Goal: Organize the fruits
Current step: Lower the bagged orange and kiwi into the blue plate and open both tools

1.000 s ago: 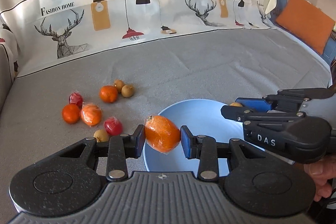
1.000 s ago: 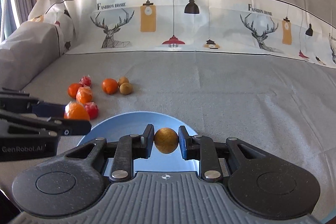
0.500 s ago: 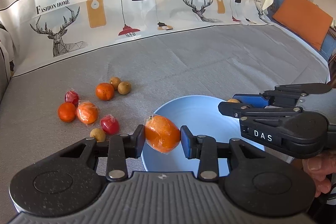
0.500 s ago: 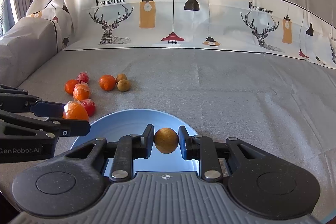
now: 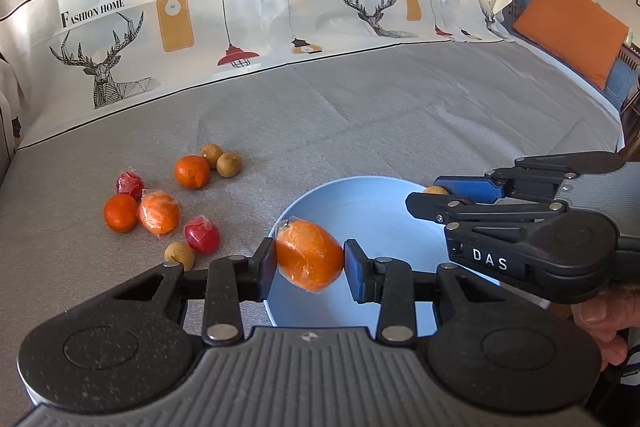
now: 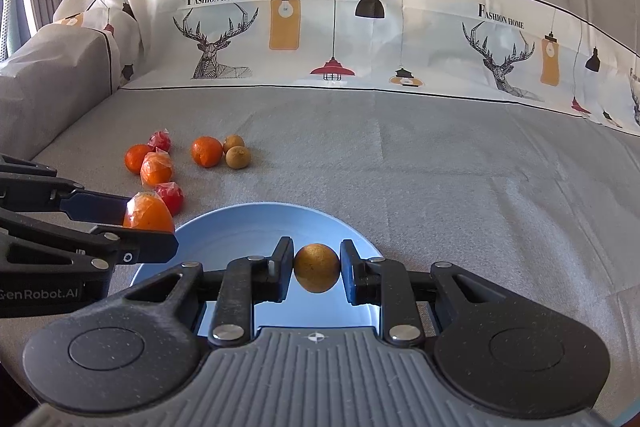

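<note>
My left gripper [image 5: 310, 263] is shut on a plastic-wrapped orange [image 5: 309, 254] and holds it over the left rim of the light blue plate [image 5: 360, 211]. My right gripper [image 6: 317, 267] is shut on a small brown longan [image 6: 317, 267] above the same plate [image 6: 248, 227]. In the left wrist view the right gripper [image 5: 424, 197] comes in from the right over the plate, the longan [image 5: 435, 190] just visible. In the right wrist view the left gripper [image 6: 148, 223] with its orange [image 6: 148, 213] is at the plate's left edge.
Loose fruit lies on the grey sofa seat left of the plate: oranges [image 5: 192, 171], red wrapped fruits [image 5: 202, 233] and brown longans [image 5: 229, 164]. A printed cover hangs over the backrest [image 5: 256, 19]. An orange cushion [image 5: 568, 27] sits far right.
Both grippers have held their fruit and stayed above the plate. The views have shifted slightly, and the plate and loose fruit sit a little higher in frame.
</note>
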Available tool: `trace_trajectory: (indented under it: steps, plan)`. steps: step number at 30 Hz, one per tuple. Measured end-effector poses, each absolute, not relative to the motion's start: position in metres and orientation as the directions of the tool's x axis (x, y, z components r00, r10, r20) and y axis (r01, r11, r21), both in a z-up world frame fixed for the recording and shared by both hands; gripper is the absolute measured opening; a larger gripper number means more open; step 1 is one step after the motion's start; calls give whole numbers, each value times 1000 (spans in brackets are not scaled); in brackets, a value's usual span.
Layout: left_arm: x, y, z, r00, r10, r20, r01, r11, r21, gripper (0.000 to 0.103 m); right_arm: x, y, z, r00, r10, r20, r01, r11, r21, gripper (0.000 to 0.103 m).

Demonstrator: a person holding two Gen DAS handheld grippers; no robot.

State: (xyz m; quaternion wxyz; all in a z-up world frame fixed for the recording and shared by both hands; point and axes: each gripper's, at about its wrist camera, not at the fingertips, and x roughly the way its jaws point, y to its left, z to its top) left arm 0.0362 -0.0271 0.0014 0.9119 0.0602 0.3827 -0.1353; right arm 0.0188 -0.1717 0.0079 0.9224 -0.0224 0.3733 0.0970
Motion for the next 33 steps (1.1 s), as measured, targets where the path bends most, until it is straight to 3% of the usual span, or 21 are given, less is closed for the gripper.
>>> trace_trajectory:
  steps: [6,8,10,13,33]
  plan:
    - [36,-28,0,667,-211,-715,302,953,0,41,19,-171,7,701,158,-695,-193,981,28,26]
    - [36,-27,1,669,-213,-712,300,954,-4,45,19,-171,6,703,150,-695,-186,982,25,28]
    - [36,-25,2,671,-218,-709,294,956,-15,48,20,-171,6,704,141,-696,-176,984,21,41]
    - [37,-24,2,672,-213,-710,285,958,-17,49,21,-172,6,707,134,-694,-165,986,23,49]
    - [36,-23,2,672,-203,-713,277,961,-12,49,21,-169,5,701,131,-701,-174,985,10,56]
